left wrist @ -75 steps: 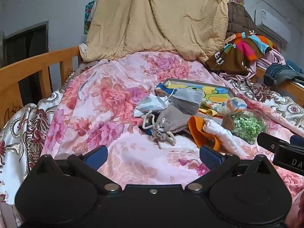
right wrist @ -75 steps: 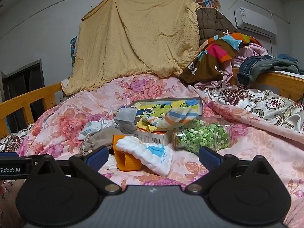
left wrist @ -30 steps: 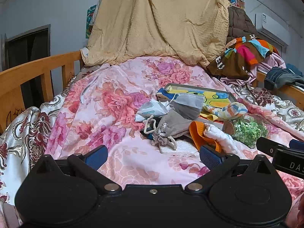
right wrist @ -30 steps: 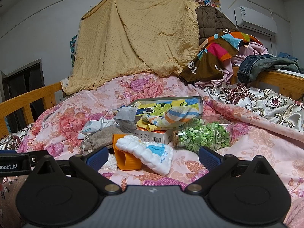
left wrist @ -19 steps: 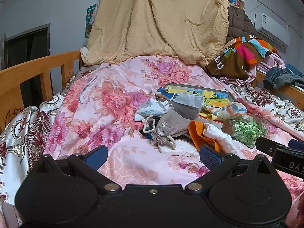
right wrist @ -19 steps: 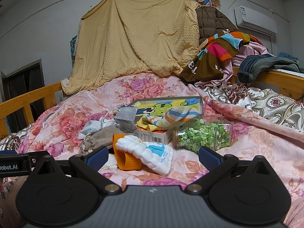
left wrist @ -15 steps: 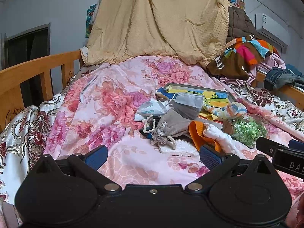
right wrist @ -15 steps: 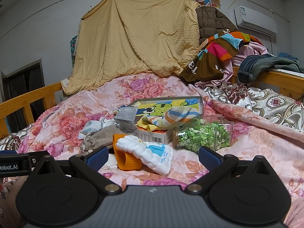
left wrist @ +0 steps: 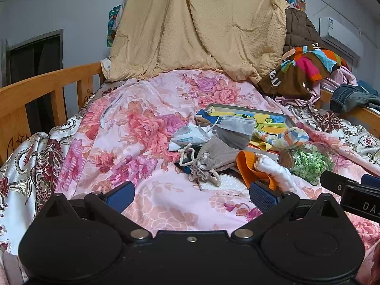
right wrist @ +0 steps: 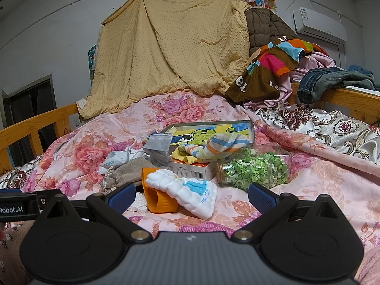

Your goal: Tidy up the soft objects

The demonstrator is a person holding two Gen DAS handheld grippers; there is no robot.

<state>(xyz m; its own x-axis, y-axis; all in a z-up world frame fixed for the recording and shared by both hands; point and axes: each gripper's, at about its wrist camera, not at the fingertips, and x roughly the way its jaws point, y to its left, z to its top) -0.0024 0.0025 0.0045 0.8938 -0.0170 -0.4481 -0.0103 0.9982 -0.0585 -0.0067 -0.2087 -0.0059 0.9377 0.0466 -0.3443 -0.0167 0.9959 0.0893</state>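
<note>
A heap of soft things lies mid-bed: a grey drawstring pouch (left wrist: 215,156) (right wrist: 128,172), a grey face mask (left wrist: 235,130) (right wrist: 159,146), a white packet (left wrist: 187,137) (right wrist: 116,158), a striped sock (left wrist: 282,137) (right wrist: 220,146) and a white cloth with a blue patch (right wrist: 187,191) (left wrist: 275,171) draped over an orange cup (right wrist: 158,197) (left wrist: 249,166). My left gripper (left wrist: 191,193) hovers open just short of the pouch. My right gripper (right wrist: 190,196) is open too, with the white cloth and orange cup between its fingers' line of sight.
A cartoon-printed box lid (right wrist: 211,130) and a small white carton (right wrist: 194,169) sit behind the heap. A glass jar of green bits (right wrist: 255,169) lies on its side at the right. Wooden rails (left wrist: 42,90) edge the bed; clothes (right wrist: 273,68) pile at the back right.
Both views shifted only slightly; the left gripper drifted a little and settled. Nothing was taken hold of or let go.
</note>
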